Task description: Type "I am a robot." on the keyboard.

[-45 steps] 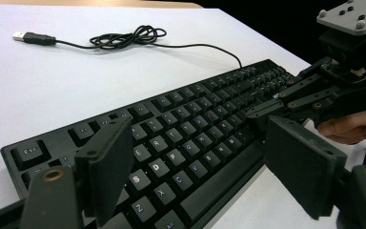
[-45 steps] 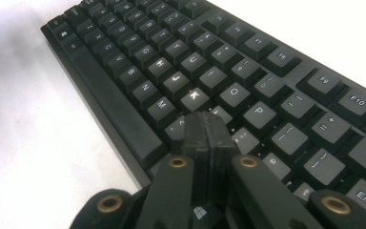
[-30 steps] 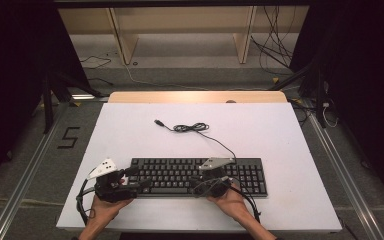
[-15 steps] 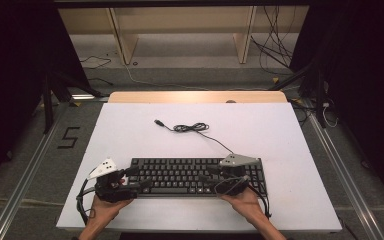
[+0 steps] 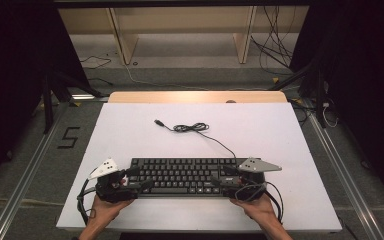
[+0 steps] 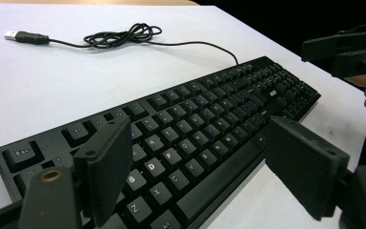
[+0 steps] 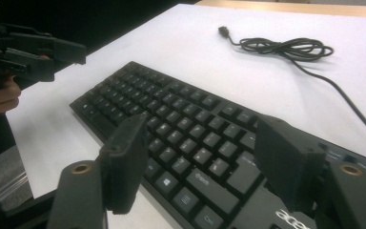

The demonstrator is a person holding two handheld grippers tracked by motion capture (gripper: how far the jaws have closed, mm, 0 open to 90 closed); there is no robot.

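A black keyboard lies along the near edge of the white table. Its black cable runs up the table in a loose coil and ends in a USB plug. My left gripper is at the keyboard's left end, open, with its jaws spread above the keys. My right gripper is at the keyboard's right end. Its jaws have just been opening and now stand open over the keys, pressing on nothing. Each hand is at the table's front edge.
The coiled cable and plug lie on bare table behind the keyboard. A wooden strip borders the far edge. Loose cables and shelf legs stand on the floor beyond. A floor mark "5" is at the left.
My right gripper slid right along the keyboard from its middle to its right end, and its jaws went from shut to open. The left gripper and keyboard stayed put.
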